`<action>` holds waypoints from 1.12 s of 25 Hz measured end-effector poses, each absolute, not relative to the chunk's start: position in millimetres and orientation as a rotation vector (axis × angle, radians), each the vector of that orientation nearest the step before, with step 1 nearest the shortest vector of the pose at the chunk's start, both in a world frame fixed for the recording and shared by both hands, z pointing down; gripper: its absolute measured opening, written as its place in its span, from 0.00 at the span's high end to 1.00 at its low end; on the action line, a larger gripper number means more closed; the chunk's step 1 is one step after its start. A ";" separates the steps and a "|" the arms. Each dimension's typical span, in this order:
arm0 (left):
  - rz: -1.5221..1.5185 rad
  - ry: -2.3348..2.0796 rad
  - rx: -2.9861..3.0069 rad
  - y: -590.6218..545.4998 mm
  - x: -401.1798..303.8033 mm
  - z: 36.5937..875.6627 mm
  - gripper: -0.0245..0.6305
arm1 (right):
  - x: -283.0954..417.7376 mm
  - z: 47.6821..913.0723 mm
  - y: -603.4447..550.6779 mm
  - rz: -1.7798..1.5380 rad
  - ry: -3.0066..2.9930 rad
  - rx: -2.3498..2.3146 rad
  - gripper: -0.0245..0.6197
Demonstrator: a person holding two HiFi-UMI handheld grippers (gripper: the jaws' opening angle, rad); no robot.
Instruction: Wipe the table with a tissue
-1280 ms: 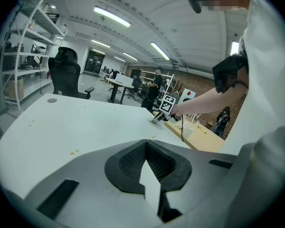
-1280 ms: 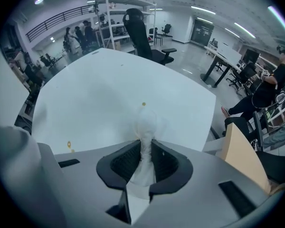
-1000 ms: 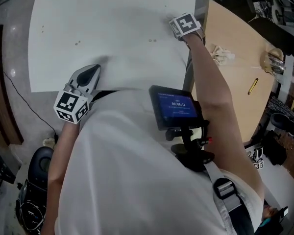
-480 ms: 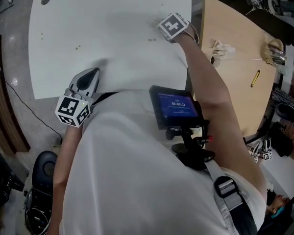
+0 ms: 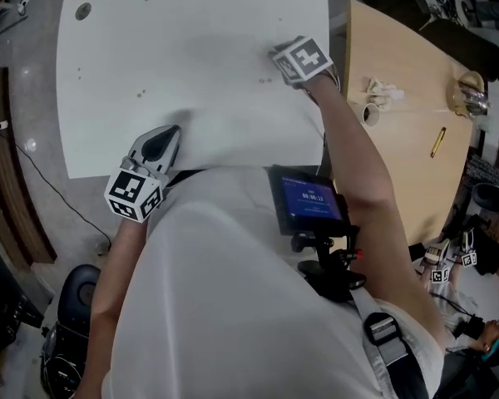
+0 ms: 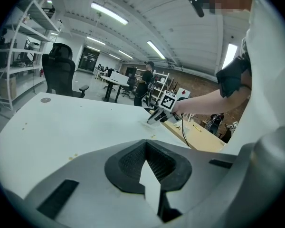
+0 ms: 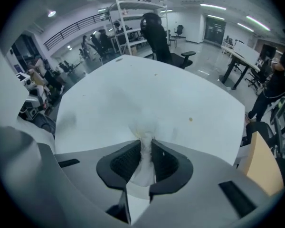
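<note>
My right gripper [image 5: 278, 56] points steeply down at the white table [image 5: 191, 48] near its right edge, marker cube on top. In the right gripper view its jaws [image 7: 145, 148] are shut on a crumpled white tissue [image 7: 145, 136], whose bunched end presses on the tabletop. The head view hides the tissue under the gripper. Small brown crumbs [image 5: 266, 80] lie just beside that gripper, and more crumbs [image 5: 141, 92] farther left. My left gripper [image 5: 166, 133] rests at the table's near edge, shut, with nothing between its jaws [image 6: 147, 163]. From there the right gripper [image 6: 154, 119] shows across the table.
A wooden table [image 5: 407, 156] adjoins on the right, carrying a crumpled tissue [image 5: 381, 90], a tape roll [image 5: 371, 113], a yellow pen [image 5: 437, 142] and a shiny object [image 5: 470, 98]. A screen [image 5: 309, 199] hangs on the person's chest. A cable grommet [image 5: 83, 11] sits at the white table's far left.
The right gripper has slid with the tissue across the tabletop, away from the right edge and slightly nearer me. The left gripper has stayed where it was.
</note>
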State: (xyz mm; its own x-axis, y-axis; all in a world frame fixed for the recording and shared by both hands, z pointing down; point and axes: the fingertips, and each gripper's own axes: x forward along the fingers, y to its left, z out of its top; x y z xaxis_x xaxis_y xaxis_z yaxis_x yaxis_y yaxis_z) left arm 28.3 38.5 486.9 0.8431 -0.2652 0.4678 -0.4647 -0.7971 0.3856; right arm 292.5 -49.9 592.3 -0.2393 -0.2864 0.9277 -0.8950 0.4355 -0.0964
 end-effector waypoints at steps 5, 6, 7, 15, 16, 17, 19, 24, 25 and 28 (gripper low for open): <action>0.551 -0.506 2.526 37.5 35.8 485.6 0.95 | 356.1 574.9 -60.7 0.884 -1.701 1.283 0.85; 0.548 -0.504 2.525 37.2 37.4 485.8 0.96 | 369.2 573.1 -62.7 0.891 -1.688 1.321 0.85; 0.545 -0.499 2.525 37.4 39.1 486.3 0.96 | 381.5 571.3 -64.1 0.901 -1.676 1.359 0.85; 0.561 -0.527 2.496 34.0 34.5 492.2 0.95 | 398.5 591.4 -86.0 0.919 -1.684 1.404 0.85; 0.562 -0.534 2.494 32.4 35.0 492.9 0.96 | 399.3 592.0 -92.2 0.886 -1.686 1.397 0.85; 0.563 -0.538 2.492 31.4 35.0 493.3 0.96 | 399.8 591.7 -97.9 0.852 -1.687 1.395 0.85; 0.566 -0.545 2.488 31.1 33.2 493.6 0.95 | 398.6 592.4 -105.6 0.807 -1.679 1.381 0.85; 0.573 -0.555 2.476 34.7 31.6 495.2 0.96 | 397.3 604.1 -113.2 0.797 -1.642 1.331 0.85; 0.573 -0.556 2.475 35.2 31.6 495.2 0.96 | 397.4 605.2 -113.4 0.798 -1.636 1.327 0.85; 0.574 -0.563 2.473 36.8 29.5 495.8 0.95 | 393.5 605.5 -113.5 0.778 -1.624 1.303 0.85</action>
State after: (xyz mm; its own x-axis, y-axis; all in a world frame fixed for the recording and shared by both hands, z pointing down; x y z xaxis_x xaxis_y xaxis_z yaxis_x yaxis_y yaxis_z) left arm 29.5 36.8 495.8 0.8223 -0.2689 0.5015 -0.4963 -0.7700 0.4009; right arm 393.5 -113.5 605.5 -0.0548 -0.4098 0.9105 -0.9665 0.2508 0.0548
